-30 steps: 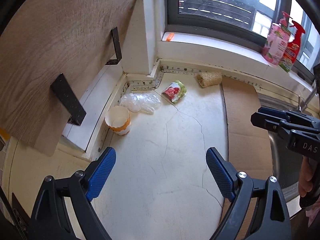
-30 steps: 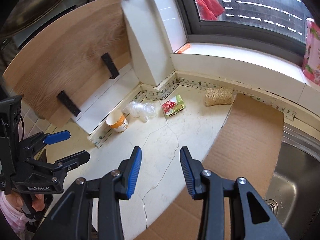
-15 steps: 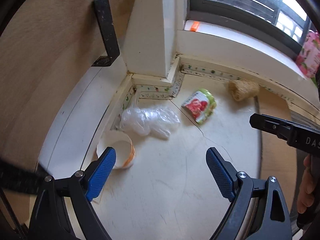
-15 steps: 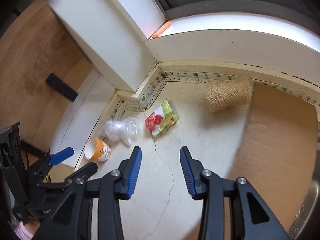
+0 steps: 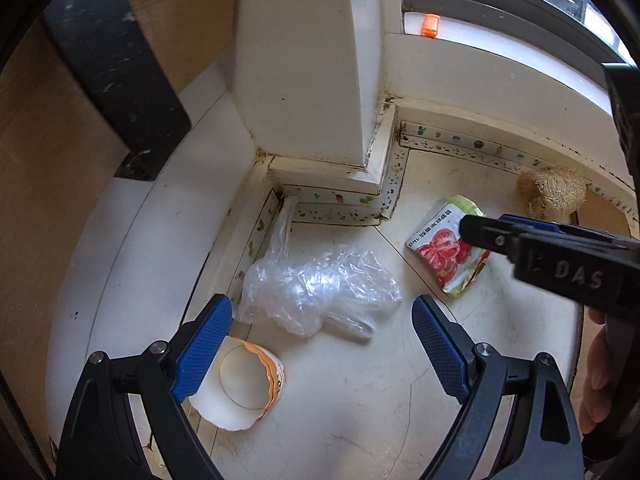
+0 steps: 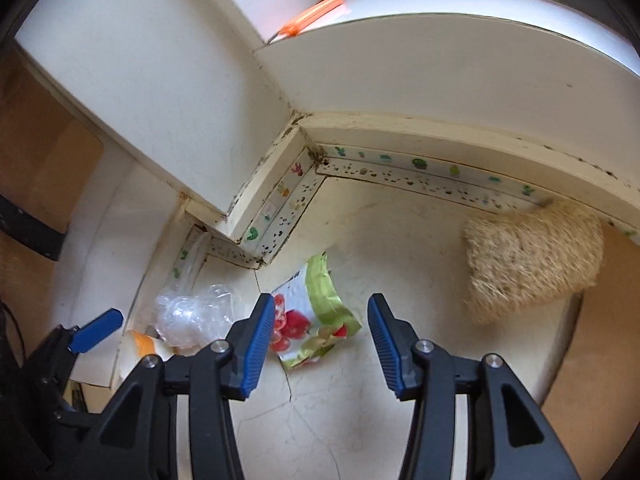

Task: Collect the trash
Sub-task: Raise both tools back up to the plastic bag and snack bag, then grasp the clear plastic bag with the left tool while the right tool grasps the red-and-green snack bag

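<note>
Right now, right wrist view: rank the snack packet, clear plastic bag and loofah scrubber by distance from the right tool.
1. Snack packet: between the open right tool fingers, nearest.
2. Clear plastic bag: left, by the wall trim.
3. Loofah scrubber: upper right, farthest.

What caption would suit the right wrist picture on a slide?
Open right claw above a tomato-print snack wrapper on a cracked countertop, beside a crumpled plastic bag and loofah scrubber.

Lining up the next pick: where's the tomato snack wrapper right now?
The tomato snack wrapper lies flat on the counter ahead of the right gripper, between the crumpled plastic bag and the loofah.
</note>
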Available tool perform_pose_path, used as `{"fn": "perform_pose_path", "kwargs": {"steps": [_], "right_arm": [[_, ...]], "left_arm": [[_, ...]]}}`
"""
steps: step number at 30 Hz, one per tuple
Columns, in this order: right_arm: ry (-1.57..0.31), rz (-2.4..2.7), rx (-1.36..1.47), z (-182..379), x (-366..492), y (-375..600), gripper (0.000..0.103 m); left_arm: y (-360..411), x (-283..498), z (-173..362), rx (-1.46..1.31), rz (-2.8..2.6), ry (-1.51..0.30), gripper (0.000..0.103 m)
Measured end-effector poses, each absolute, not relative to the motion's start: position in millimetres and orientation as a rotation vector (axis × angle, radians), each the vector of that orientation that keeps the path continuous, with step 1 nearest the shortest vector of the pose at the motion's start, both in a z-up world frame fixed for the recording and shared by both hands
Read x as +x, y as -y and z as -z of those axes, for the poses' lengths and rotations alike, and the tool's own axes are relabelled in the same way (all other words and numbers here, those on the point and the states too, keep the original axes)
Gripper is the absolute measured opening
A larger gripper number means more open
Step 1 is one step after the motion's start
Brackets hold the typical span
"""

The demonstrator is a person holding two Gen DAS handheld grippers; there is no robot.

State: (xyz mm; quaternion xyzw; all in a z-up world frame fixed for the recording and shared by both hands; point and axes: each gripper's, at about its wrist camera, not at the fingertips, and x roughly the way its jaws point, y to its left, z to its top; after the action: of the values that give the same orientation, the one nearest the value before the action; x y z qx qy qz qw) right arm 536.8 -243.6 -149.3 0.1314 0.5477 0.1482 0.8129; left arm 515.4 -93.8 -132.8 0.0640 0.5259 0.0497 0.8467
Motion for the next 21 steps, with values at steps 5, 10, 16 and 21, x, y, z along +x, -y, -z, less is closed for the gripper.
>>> {"fn": "perform_pose_path", "kwargs": {"steps": [5, 10, 16, 21], "right_arm": [[-1.195, -0.381, 0.242, 161.0, 542.0, 229.4, 0.049], [-1.184, -0.415, 0.248, 163.2, 539.0, 231.5, 0.034], [-1.183, -0.453, 0.292, 154.5, 523.7, 253.0, 0.011], [-1.193, -0.465, 0.309, 150.5, 510.9, 268.9, 0.007]], "left_arm": [[98.0, 518.5, 139.0, 0.175, -0.097, -1.121, 0.09], [97.9, 521.2, 146.4, 0.2, -0.098, -1.135, 0.09], [93.9, 529.8, 159.1, 0.208, -0.104, -1.166, 0.09], [91.6, 537.1, 170.3, 0.215, -0.112, -1.196, 0.081]]}}
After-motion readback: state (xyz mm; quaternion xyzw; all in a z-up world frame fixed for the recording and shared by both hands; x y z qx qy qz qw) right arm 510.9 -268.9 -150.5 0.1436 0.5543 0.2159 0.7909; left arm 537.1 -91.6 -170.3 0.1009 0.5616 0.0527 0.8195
